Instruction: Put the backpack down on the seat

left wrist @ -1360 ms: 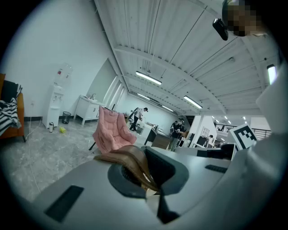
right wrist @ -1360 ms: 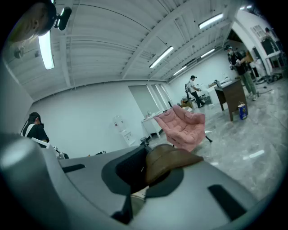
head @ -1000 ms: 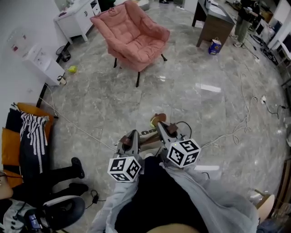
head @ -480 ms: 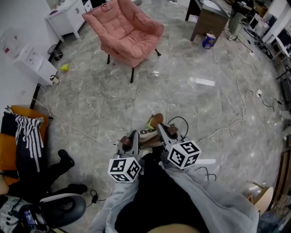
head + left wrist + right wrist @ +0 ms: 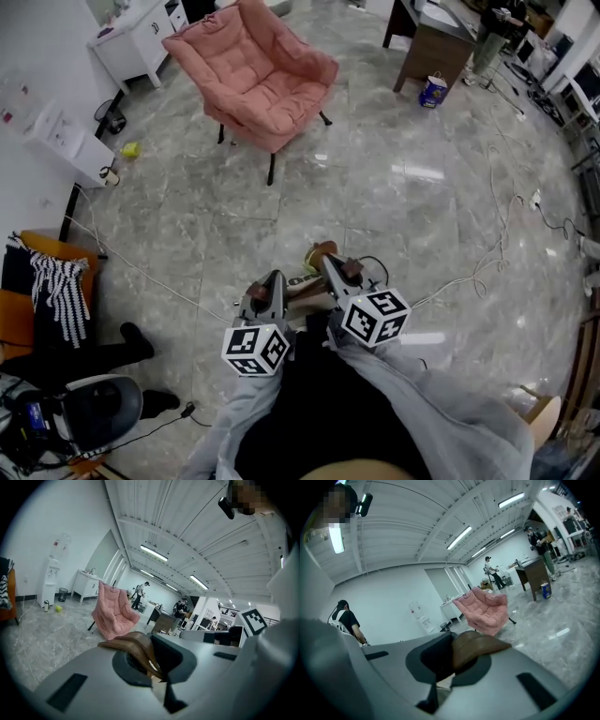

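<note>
Head view has both my grippers at 6 o'clock, side by side over the grey marble floor, marker cubes towards me. My left gripper is fully closed, and the left gripper view shows why: its jaws are clamped on the backpack's left strap, a brown band that arches up out of the jaws. My right gripper is closed the same way on the right strap, a broader brown band that bulges out towards 3 o'clock in the right gripper view.

From the head view I cannot make out the body of the backpack under my grippers and grey sleeves. Only the straps show clearly, so the bag hangs in my grip and is not on the seat.

That seat is the pink armchair, up at 11 o'clock in the head view and well apart from both grippers, with bare floor between. Its cushion holds nothing. Both gripper views look level across the room at it, just above the clamped straps.

A blue bucket stands on the floor at 1 o'clock. White cables trail across the floor at 3 o'clock. A yellow-green ball lies at 10 o'clock.
</note>
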The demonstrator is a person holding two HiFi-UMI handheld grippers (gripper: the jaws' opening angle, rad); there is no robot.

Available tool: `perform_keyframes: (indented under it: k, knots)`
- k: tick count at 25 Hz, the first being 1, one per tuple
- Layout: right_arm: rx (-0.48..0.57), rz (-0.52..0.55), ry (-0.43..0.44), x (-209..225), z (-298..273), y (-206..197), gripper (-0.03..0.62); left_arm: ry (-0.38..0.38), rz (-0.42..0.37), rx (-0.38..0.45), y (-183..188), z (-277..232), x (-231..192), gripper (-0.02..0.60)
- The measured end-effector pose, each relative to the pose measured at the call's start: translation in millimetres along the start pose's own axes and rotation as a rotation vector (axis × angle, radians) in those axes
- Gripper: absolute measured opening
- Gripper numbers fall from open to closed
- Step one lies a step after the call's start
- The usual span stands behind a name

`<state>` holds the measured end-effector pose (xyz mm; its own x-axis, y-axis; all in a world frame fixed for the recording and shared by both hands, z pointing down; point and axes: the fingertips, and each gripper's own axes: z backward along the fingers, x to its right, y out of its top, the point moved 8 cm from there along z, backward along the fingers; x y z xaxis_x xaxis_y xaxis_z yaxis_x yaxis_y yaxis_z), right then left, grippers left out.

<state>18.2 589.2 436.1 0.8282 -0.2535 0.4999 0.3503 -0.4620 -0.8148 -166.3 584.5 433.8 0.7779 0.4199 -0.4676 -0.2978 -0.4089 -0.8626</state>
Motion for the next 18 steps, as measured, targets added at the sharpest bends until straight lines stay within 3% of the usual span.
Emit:
perform_keyframes:
  k: [12, 18]
  knots:
    - [0.005, 0.016, 0.047, 52, -84, 67, 0.008, 0.010, 0.025, 0.040, 37, -103, -22, 0.012]
    - [0.010, 0.022, 0.078, 79, -106, 83, 0.008, 0.023, 0.013, 0.051, 38, -139, -23, 0.012]
